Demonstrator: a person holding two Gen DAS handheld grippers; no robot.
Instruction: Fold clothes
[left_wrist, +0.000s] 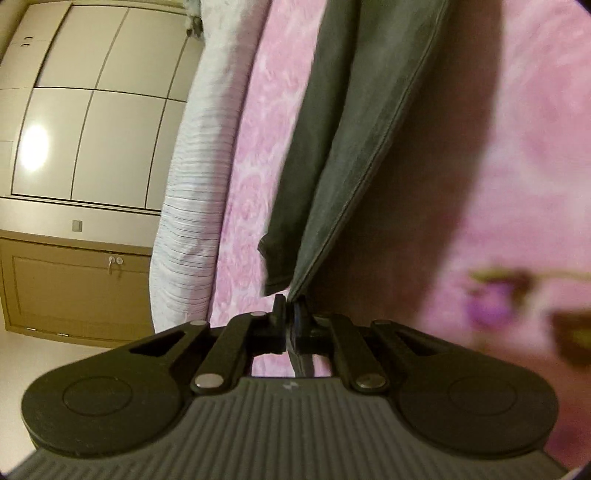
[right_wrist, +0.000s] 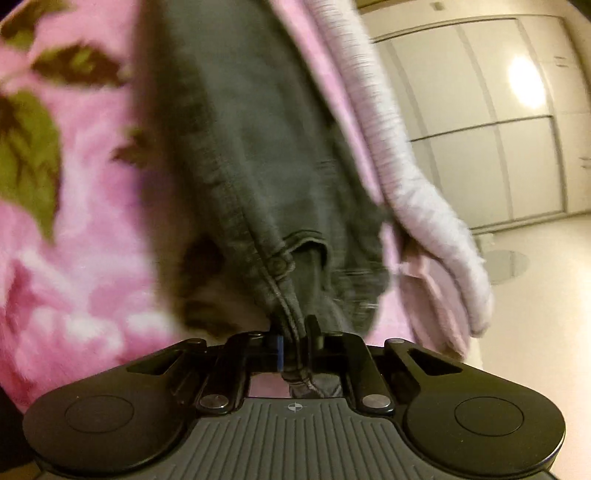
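Observation:
Dark grey jeans (left_wrist: 351, 129) hang stretched over a pink flowered blanket (left_wrist: 517, 147). My left gripper (left_wrist: 290, 306) is shut on a hem edge of the jeans, which run up and away from the jaws. In the right wrist view, my right gripper (right_wrist: 293, 332) is shut on a thick seamed edge of the same jeans (right_wrist: 258, 147), near a riveted pocket corner (right_wrist: 277, 264). The cloth passes between the jaws and down behind them. Both views are motion blurred.
The pink blanket (right_wrist: 74, 240) has green leaf prints. A white striped mattress edge (left_wrist: 192, 221) (right_wrist: 424, 206) borders it. Beyond stand cream wardrobe doors (left_wrist: 92, 129) (right_wrist: 498, 129), a brown cabinet (left_wrist: 74, 284) and pale floor (right_wrist: 535, 332).

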